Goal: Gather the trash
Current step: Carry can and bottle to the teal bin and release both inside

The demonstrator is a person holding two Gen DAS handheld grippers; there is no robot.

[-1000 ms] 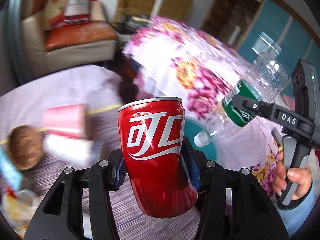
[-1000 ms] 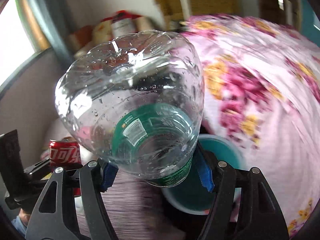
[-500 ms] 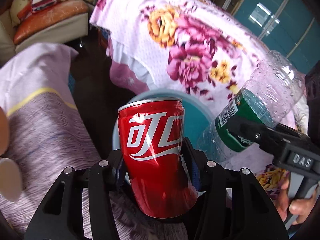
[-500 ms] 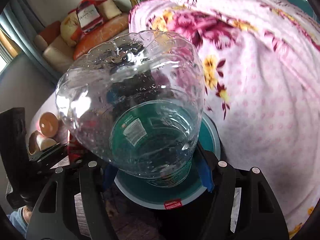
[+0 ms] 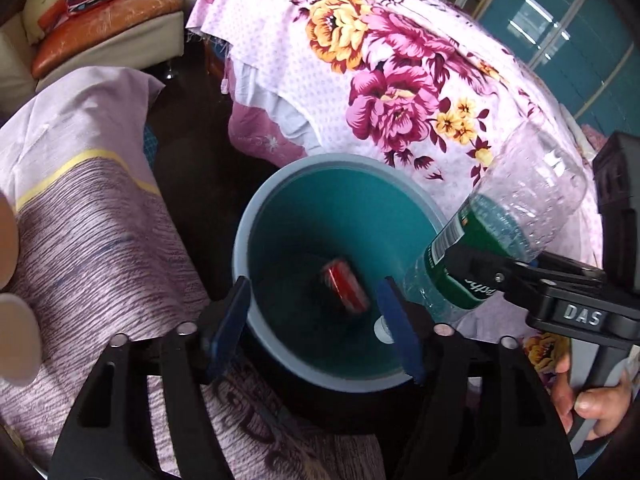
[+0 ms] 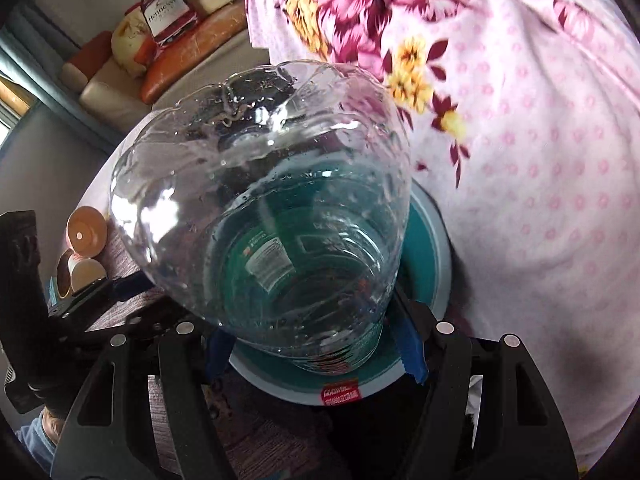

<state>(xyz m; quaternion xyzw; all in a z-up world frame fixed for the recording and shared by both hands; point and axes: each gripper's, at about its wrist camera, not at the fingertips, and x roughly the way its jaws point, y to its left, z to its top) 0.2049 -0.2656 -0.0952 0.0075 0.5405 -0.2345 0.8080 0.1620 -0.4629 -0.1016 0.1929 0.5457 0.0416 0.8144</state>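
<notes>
A red soda can [image 5: 346, 286] tumbles, blurred, inside the teal trash bin [image 5: 276, 356] on the floor. My left gripper [image 5: 314, 326] hangs over the bin's near rim, its jaws opening with nothing between them. My right gripper [image 6: 314, 350] is shut on a clear plastic bottle [image 6: 260, 208] with a green label. It holds the bottle cap-down above the bin [image 6: 430, 236]. From the left wrist view the bottle [image 5: 516, 216] slants over the bin's right rim, its white cap [image 5: 382, 326] inside the opening.
A floral pink cover [image 5: 400, 72] drapes over furniture behind the bin. A purple striped cloth [image 5: 92, 232] covers the surface on the left, with paper cups [image 6: 82, 250] on it. A sofa with cushions [image 5: 100, 28] stands at the back.
My left gripper has let go of the red can, which now drops inside the bin. Both grippers came down over the bin, and the bottle's cap has passed below the rim.
</notes>
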